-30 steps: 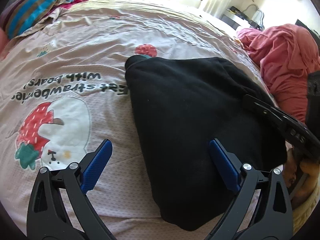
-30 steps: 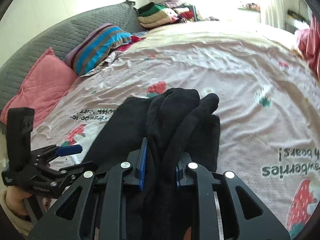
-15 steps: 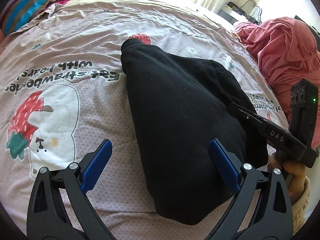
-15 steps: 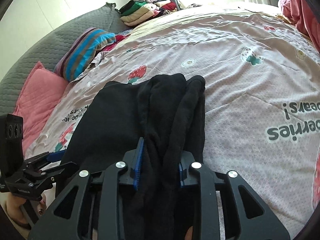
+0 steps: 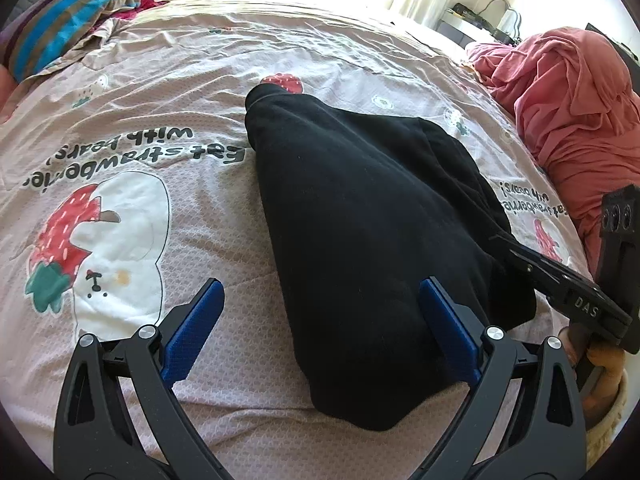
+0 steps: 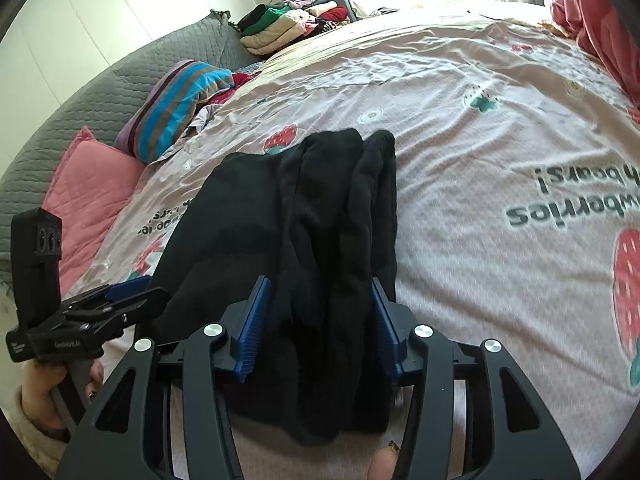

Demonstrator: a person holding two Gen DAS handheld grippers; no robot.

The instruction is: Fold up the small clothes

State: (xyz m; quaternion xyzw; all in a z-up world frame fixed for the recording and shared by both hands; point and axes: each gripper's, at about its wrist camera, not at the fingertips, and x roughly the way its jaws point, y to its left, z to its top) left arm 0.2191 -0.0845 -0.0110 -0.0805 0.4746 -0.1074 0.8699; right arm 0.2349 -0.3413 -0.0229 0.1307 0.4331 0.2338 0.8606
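Right wrist view: the right gripper points down at a bed, its blue pads partly spread after just opening, and the bunched folds of a black garment lie between them; the left pad stands clear of the cloth, while the right pad is at the edge of the folds and contact there cannot be told. A fingertip shows at the bottom edge under the gripper. The garment lies folded into a long bundle on a pink sheet printed with strawberries, bears and black lettering. At left in this view the left gripper sits beside the garment, held by a hand in a cream sleeve. Left wrist view: the left gripper hangs over the near end of the garment with its jaws wide apart, one pad over the sheet, the other over the cloth, gripping nothing. The right gripper reaches into the garment's right edge. Farther off lie a striped pillow, a pink pillow, a grey quilted headboard, a stack of folded clothes and a heap of red cloth
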